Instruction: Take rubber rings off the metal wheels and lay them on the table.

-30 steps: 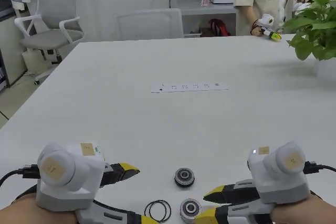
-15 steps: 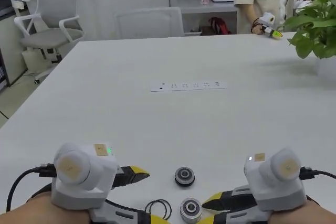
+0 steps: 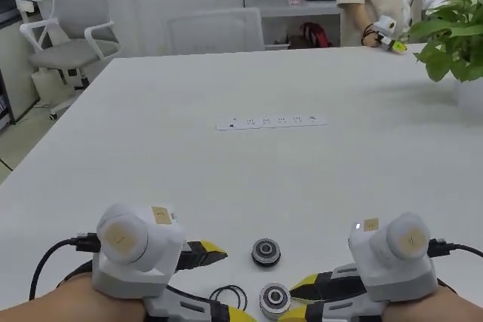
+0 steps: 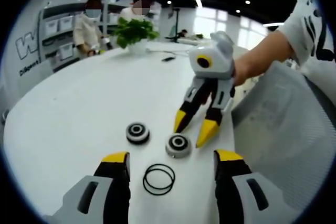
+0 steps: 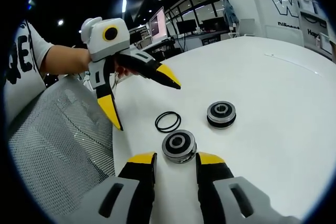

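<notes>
Sliding inward, left gripper (image 4: 171, 157) spreads its jaws wide before the rubber rings (image 4: 159, 179); right gripper (image 5: 176, 157), narrower and empty, sits just behind a metal wheel (image 5: 179, 146).

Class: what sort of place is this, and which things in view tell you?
Probably an office meeting room: a large white table with a power strip, an office chair behind it, and a potted plant.

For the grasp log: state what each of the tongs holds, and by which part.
Nothing is held. The left tongs stand open near the rubber rings, the right tongs open at the near wheel.
</notes>
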Demonstrator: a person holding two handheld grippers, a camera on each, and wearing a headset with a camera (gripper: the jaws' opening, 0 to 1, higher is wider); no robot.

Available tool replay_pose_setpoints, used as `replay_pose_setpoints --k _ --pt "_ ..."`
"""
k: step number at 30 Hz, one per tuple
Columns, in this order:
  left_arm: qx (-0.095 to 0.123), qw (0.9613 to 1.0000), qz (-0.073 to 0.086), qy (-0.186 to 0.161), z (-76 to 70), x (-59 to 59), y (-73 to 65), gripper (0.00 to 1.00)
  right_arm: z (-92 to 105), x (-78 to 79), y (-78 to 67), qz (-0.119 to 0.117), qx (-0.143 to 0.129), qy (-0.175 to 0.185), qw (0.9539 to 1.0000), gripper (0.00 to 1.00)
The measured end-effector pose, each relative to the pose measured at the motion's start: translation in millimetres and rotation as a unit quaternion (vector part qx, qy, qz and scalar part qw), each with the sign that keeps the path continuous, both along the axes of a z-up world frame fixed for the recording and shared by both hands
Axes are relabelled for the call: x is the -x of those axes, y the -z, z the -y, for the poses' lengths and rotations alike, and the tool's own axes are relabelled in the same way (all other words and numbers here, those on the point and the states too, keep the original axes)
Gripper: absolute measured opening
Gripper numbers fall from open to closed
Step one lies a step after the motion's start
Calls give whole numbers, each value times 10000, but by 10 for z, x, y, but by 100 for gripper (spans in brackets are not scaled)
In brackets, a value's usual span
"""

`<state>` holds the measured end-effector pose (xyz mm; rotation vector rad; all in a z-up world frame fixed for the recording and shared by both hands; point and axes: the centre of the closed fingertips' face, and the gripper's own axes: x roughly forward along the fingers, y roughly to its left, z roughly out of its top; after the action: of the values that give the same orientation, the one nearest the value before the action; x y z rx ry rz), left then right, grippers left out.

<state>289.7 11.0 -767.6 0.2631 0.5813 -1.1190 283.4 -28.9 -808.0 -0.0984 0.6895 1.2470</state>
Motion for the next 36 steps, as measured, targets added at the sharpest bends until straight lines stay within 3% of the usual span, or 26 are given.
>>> replay_pose_setpoints --k 19,36 --pt "58 10000 27 -62 50 -282 -45 63 9 -247 -139 7 -261 256 9993 27" --pt "53 9999 -11 -132 48 -479 16 58 54 -524 -124 134 -264 504 9983 27"
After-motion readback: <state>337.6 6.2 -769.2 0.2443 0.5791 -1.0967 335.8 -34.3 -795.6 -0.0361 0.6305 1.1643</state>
